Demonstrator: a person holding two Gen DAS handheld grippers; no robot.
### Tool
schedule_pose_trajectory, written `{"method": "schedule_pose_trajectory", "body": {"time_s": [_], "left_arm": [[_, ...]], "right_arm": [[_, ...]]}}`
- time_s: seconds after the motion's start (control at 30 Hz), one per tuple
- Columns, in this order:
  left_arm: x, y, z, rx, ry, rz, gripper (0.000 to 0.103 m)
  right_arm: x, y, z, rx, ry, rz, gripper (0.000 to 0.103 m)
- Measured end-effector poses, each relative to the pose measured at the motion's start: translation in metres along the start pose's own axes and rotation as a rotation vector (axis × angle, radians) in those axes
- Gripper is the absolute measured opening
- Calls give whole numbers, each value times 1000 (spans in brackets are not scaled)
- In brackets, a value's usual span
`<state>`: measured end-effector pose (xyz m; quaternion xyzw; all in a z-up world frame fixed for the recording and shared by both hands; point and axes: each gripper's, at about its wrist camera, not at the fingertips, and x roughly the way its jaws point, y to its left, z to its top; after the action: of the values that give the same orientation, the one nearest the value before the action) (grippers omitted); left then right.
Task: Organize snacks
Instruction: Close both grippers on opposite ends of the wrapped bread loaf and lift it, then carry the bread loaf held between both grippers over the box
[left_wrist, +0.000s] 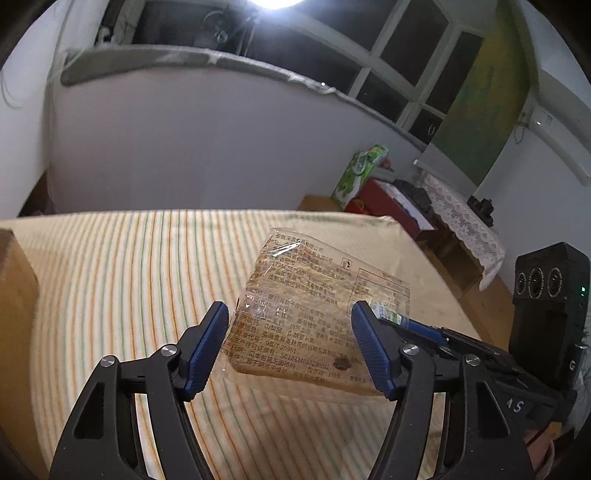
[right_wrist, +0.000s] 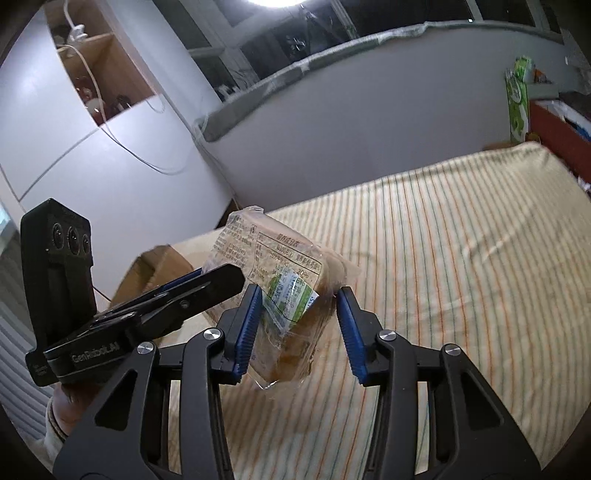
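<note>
A clear-wrapped bread snack pack (left_wrist: 314, 317) with printed text hangs in the air above the striped bed. My left gripper (left_wrist: 290, 314) has its blue fingers wide apart on either side of the pack and does not press it. My right gripper (right_wrist: 299, 295) holds the same pack (right_wrist: 284, 291) by its side edge; its left blue pad touches the wrapper and the right pad sits at the pack's other edge. The right gripper's blue finger shows at the pack's right edge in the left wrist view (left_wrist: 421, 326). The left gripper's body shows at the left in the right wrist view (right_wrist: 147, 306).
A striped sheet covers the bed (left_wrist: 129, 280). An open cardboard box stands at the bed's left edge (left_wrist: 14, 295), also in the right wrist view (right_wrist: 159, 269). A white wall runs behind. A red cabinet (left_wrist: 384, 199) and green bag (left_wrist: 354, 173) stand at the far right.
</note>
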<state>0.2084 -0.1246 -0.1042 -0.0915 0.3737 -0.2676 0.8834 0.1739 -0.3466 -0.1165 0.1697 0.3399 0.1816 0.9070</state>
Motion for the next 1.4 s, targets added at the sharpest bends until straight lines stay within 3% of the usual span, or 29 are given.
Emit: {"method": "schedule_pose_trajectory", "body": {"time_s": [0.33, 0.53, 1.4], "left_arm": [[-55, -24, 4, 60, -93, 3, 68], [-89, -19, -2, 51, -146, 28, 68], [-221, 87, -44, -117, -312, 222, 68]], "right_arm": [[-42, 45, 7, -73, -66, 15, 44], [-44, 88, 6, -131, -69, 44, 44], [26, 267, -27, -349, 42, 239, 44]]}}
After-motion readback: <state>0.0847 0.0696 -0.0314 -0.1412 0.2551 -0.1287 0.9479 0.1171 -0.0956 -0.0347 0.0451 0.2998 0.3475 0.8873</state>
